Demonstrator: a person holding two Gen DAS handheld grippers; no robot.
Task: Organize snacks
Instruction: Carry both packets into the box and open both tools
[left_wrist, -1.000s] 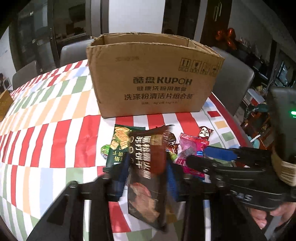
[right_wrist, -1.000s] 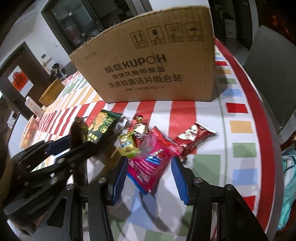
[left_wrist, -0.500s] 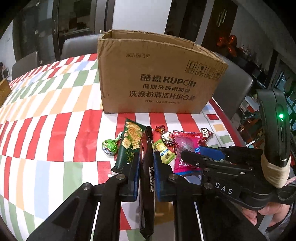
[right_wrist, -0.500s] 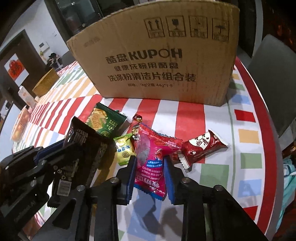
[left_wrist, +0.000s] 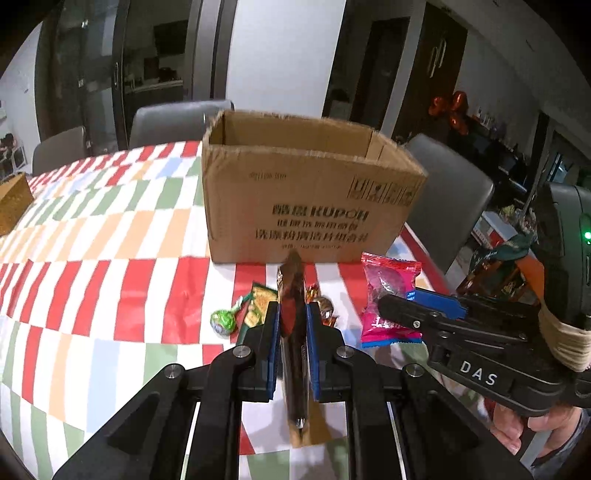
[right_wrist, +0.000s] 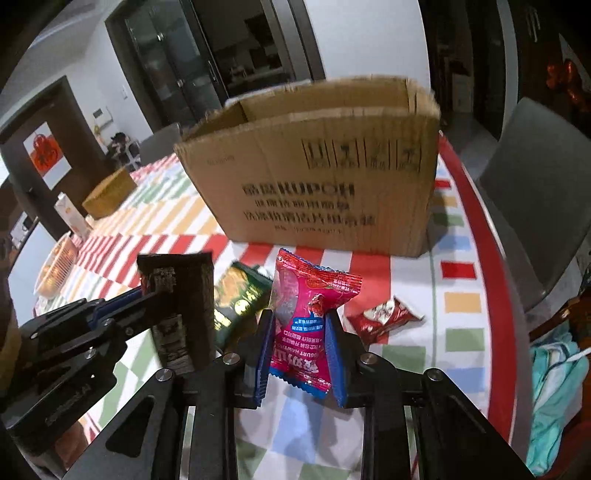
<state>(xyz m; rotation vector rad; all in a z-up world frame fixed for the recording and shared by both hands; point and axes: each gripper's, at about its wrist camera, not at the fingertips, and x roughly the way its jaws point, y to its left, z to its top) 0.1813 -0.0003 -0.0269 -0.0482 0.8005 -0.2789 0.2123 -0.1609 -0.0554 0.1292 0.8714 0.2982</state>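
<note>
My left gripper (left_wrist: 291, 314) is shut on a dark brown snack packet (left_wrist: 292, 291), held edge-on above the table; the packet shows in the right wrist view too (right_wrist: 177, 306). My right gripper (right_wrist: 299, 325) is shut on a pink snack bag (right_wrist: 308, 314), lifted off the table; the bag also shows in the left wrist view (left_wrist: 388, 295). An open cardboard box (left_wrist: 310, 206) stands just beyond both. A green biscuit packet (right_wrist: 240, 295), a red candy packet (right_wrist: 384, 317), a green lollipop (left_wrist: 223, 321) and small wrapped sweets (left_wrist: 325, 304) lie on the table.
The table wears a checked cloth (left_wrist: 110, 258) with a red edge on the right (right_wrist: 491, 280). Grey chairs (left_wrist: 447, 195) stand around it. A wicker basket (left_wrist: 13, 203) sits at the far left.
Both grippers have risen from the table with their packets. The right gripper closed on the pink bag and lifted it. The box's open top has come into view.
</note>
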